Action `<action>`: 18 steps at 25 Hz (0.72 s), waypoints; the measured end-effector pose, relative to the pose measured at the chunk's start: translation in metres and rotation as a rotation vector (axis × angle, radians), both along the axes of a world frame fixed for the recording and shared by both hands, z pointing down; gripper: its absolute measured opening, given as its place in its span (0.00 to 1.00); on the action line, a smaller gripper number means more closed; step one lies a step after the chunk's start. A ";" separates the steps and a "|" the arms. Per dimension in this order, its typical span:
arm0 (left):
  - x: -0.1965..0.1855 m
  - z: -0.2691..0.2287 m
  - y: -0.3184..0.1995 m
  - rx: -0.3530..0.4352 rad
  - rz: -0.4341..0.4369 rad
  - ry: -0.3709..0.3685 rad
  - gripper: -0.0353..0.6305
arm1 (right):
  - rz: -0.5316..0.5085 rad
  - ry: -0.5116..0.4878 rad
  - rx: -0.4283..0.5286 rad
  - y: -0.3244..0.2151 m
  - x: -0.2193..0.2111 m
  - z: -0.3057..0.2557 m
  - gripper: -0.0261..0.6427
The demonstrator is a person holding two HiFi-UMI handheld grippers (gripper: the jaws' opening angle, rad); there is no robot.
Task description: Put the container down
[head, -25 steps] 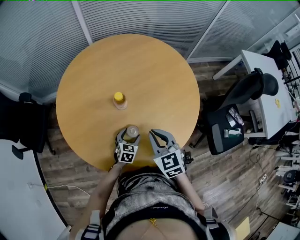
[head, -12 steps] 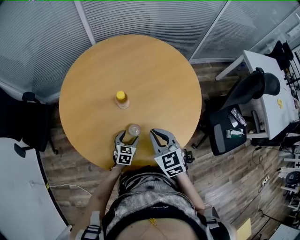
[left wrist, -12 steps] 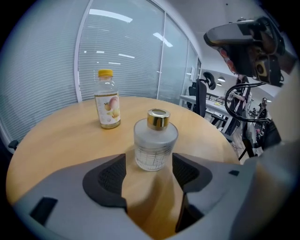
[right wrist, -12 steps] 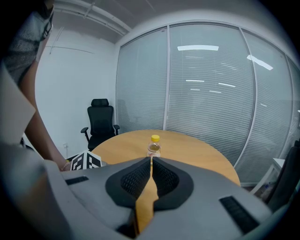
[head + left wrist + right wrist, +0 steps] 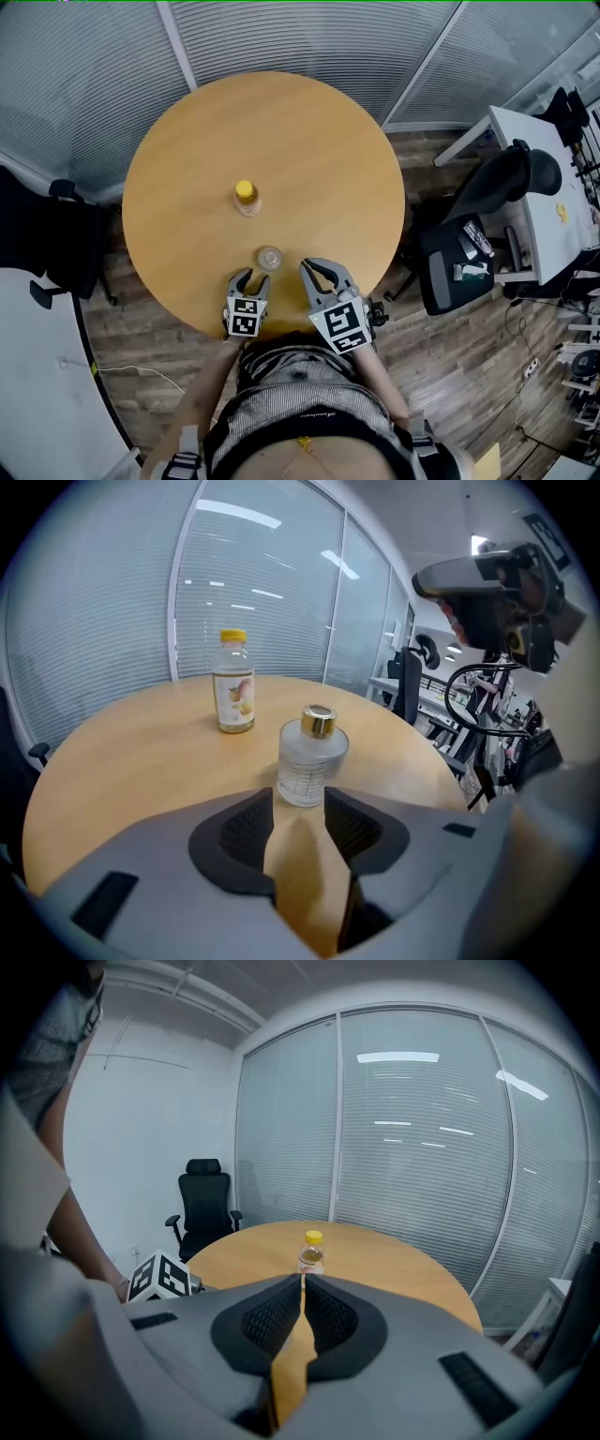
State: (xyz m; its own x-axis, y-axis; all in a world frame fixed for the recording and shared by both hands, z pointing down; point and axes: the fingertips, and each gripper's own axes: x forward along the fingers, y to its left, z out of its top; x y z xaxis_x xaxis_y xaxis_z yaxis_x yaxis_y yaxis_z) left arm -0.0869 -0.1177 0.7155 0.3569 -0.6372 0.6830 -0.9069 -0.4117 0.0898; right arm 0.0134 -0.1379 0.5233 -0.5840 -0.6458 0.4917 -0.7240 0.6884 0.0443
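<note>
The container (image 5: 269,258), a small frosted glass bottle with a gold cap, stands upright on the round wooden table (image 5: 281,131). In the left gripper view the container (image 5: 312,757) stands just beyond the jaw tips. My left gripper (image 5: 245,275) sits just on the near side of it, apart from it. Its jaws have just been closing partway, and the left gripper (image 5: 298,810) is still open with nothing between the pads. My right gripper (image 5: 316,269) rests to the right near the table edge. The right gripper (image 5: 302,1279) is shut and empty.
A yellow-capped drink bottle (image 5: 246,198) stands farther in, near the table's middle. A black office chair (image 5: 506,178) and a white desk (image 5: 534,159) are off to the right. Another black chair (image 5: 206,1194) stands by the glass wall with blinds.
The left gripper has drawn back toward the person, off the container, which stays standing alone on the table. Its jaws are narrower than before. The right gripper has not moved.
</note>
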 end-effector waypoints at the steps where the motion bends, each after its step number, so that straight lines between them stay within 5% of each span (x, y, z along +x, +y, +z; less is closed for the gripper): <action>1: -0.001 -0.001 0.001 0.006 -0.007 0.003 0.31 | -0.003 0.000 0.000 0.001 0.000 0.000 0.08; 6: 0.000 -0.017 0.007 0.034 -0.023 0.040 0.16 | -0.018 -0.006 0.002 0.003 -0.001 0.001 0.08; 18: 0.016 -0.070 0.003 0.044 -0.063 0.140 0.09 | -0.057 -0.008 0.005 0.004 -0.002 -0.001 0.08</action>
